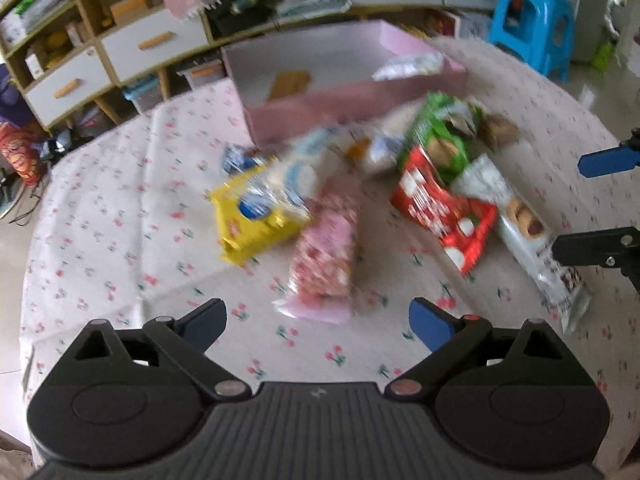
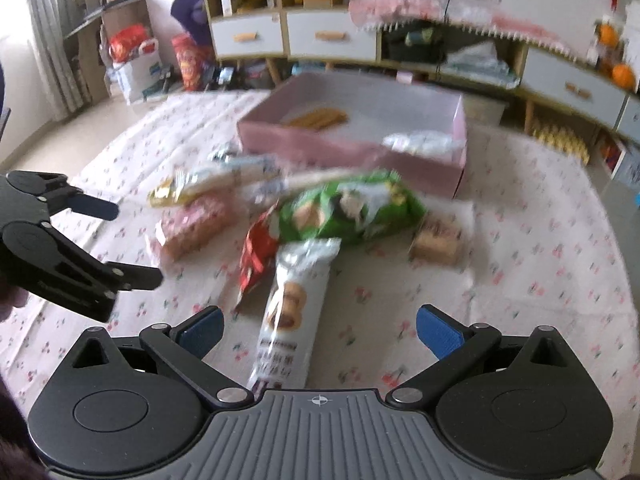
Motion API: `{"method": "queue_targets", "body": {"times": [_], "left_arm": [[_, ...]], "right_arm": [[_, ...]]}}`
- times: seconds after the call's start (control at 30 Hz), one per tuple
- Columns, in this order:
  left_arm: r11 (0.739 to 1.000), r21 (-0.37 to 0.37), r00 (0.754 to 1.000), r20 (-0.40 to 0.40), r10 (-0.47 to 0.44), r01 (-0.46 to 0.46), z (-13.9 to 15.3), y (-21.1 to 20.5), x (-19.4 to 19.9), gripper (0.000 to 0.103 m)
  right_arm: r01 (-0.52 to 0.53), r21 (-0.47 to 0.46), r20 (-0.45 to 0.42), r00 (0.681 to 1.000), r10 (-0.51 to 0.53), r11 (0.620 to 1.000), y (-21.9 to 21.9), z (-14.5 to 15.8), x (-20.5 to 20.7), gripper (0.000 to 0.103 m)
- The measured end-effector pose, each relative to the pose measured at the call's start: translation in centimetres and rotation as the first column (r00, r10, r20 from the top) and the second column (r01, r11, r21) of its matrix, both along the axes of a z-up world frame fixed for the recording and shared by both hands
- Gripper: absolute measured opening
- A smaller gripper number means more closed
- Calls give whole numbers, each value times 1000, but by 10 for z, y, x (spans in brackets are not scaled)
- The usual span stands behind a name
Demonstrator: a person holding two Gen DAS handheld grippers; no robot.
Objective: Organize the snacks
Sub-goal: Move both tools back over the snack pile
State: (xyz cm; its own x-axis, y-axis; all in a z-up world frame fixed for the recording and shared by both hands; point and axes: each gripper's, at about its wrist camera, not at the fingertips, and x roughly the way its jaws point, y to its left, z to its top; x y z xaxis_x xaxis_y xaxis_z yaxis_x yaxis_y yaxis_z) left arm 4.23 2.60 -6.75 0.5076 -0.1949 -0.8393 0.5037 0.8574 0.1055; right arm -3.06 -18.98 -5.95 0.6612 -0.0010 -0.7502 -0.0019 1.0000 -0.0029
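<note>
A desk (image 1: 120,208) covered in a white cloth printed with small red cherries fills both wrist views, with shelves and drawers blurred behind it. At the far side sits a shallow pink box (image 1: 352,104), open at the top; it already holds a flat tan biscuit pack (image 1: 289,83) and a pale wrapped packet (image 1: 408,67).

In front of the box a loose pile of snacks lies on the cloth: a green bag (image 2: 352,210) nearest the box, a red packet (image 1: 444,212) partly under it, a long white biscuit sleeve (image 2: 290,308) pointing toward the right camera, a yellow packet (image 1: 252,216), a pink bar (image 1: 326,260), and a small brown packet (image 2: 436,242) to the right of the green bag. Motion blur hides the printing.

The left gripper (image 1: 318,322) hovers above the cloth with its jaws spread and nothing between them; the pink bar lies just ahead. The right gripper (image 2: 320,332) is likewise spread and empty, and the near end of the white biscuit sleeve lies between its blue fingertips without touching them.

The step in hand looks like reaching for the next snacks, with most of the sorting still to do. The next move probably calls for lowering each gripper around its packet, closing across the narrow width, then carrying it into the pink box.
</note>
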Motion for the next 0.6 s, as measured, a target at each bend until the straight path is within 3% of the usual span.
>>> {"method": "queue_targets", "body": {"times": [0.2, 0.37, 0.6], "left_arm": [[1000, 16, 997, -75, 4, -3, -15, -2, 2, 96], [997, -41, 989, -137, 56, -62, -19, 10, 9, 101], [996, -42, 987, -147, 67, -74, -19, 13, 8, 103]], "right_arm": [[-12, 2, -107, 994, 12, 1000, 7, -15, 4, 103], [-5, 40, -156, 988, 11, 999, 8, -25, 9, 103], [17, 32, -199, 980, -10, 999, 5, -41, 19, 103]]}}
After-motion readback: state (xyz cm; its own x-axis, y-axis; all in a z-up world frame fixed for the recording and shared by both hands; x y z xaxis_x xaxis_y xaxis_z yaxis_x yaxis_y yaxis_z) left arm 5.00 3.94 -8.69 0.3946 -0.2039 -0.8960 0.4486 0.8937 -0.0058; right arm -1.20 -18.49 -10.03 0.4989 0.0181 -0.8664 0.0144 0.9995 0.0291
